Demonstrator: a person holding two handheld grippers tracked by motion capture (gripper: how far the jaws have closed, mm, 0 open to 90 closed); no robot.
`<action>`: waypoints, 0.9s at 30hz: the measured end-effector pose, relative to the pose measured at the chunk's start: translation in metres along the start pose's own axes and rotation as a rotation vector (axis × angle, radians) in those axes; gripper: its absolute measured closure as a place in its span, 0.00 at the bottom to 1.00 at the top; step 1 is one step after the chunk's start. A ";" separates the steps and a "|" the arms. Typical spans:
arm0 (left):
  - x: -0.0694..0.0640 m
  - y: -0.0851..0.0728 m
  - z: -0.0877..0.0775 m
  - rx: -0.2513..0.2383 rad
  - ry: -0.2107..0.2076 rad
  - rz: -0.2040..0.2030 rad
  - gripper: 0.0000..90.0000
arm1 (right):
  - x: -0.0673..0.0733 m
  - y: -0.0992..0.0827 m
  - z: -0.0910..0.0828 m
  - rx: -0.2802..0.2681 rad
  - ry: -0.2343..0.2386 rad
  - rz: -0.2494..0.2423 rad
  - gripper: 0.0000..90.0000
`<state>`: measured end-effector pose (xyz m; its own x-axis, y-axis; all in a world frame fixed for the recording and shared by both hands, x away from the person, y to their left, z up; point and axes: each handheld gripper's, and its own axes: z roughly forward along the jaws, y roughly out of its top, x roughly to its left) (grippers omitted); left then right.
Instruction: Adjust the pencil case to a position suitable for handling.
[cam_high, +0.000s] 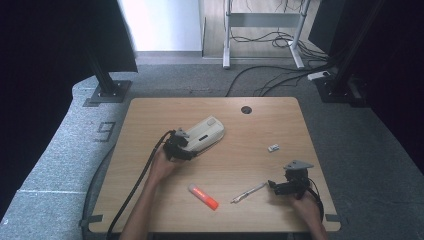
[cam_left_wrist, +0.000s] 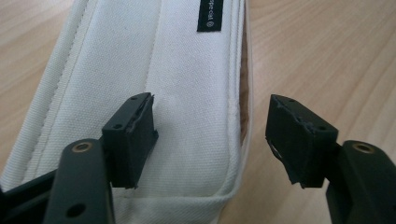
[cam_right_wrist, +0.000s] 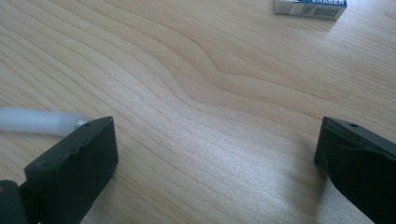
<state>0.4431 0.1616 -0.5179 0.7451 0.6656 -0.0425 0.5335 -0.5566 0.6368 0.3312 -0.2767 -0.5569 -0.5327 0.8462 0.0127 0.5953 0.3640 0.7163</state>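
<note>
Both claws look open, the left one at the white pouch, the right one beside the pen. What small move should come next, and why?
Probably shut the left claw on the white pouch: its jaws stand open, one over the fabric, one past the edge. The right claw stands open over bare wood beside the pen.

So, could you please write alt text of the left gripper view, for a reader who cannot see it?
The left gripper, jaws open, is at the near end of a white fabric pouch lying on a wooden table: one jaw is over the fabric, the other over bare wood beside it. A small black label sits near the pouch's far end.
</note>
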 end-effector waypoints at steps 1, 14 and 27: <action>-0.001 -0.002 -0.002 0.000 -0.001 0.001 0.37 | 0.000 0.000 0.000 0.000 0.000 0.000 0.00; -0.025 -0.020 -0.011 0.000 0.145 0.043 0.54 | 0.000 0.000 0.000 0.000 -0.001 0.000 0.00; -0.029 -0.021 -0.023 -0.014 0.155 0.024 0.75 | 0.000 0.000 0.000 0.000 0.000 0.000 0.00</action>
<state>0.4017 0.1653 -0.5126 0.6866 0.7213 0.0915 0.5098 -0.5673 0.6468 0.3312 -0.2767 -0.5568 -0.5325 0.8463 0.0124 0.5955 0.3642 0.7161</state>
